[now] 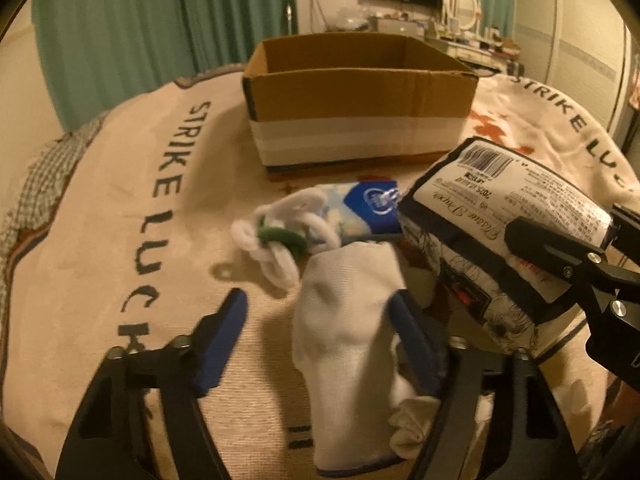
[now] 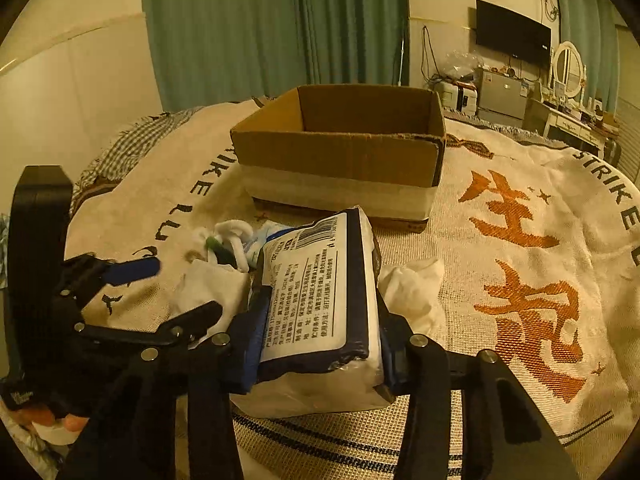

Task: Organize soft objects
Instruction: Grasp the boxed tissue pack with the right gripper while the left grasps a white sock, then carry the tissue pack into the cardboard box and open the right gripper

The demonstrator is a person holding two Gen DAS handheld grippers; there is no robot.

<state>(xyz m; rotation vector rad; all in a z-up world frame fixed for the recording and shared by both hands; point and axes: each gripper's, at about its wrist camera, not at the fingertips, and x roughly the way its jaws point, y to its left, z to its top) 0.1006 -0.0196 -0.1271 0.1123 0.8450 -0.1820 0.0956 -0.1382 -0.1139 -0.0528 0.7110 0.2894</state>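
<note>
My right gripper (image 2: 320, 320) is shut on a tissue pack (image 2: 320, 300) with a barcode label, held just above the blanket; the pack also shows in the left wrist view (image 1: 500, 216). My left gripper (image 1: 320, 312) is open, its fingers either side of a white sock (image 1: 344, 320) lying on the blanket. That sock also shows in the right wrist view (image 2: 208, 288). Beyond lie a white-and-green fluffy chain toy (image 1: 280, 236) and a small blue-and-white tissue packet (image 1: 360, 208). An open cardboard box (image 1: 360, 100) stands behind them and looks empty.
A cream blanket (image 2: 520, 240) with orange characters and "STRIKE LUCK" lettering covers the surface. Another white cloth (image 2: 416, 284) lies right of the held pack. Green curtains, a TV and a cluttered dresser stand at the back.
</note>
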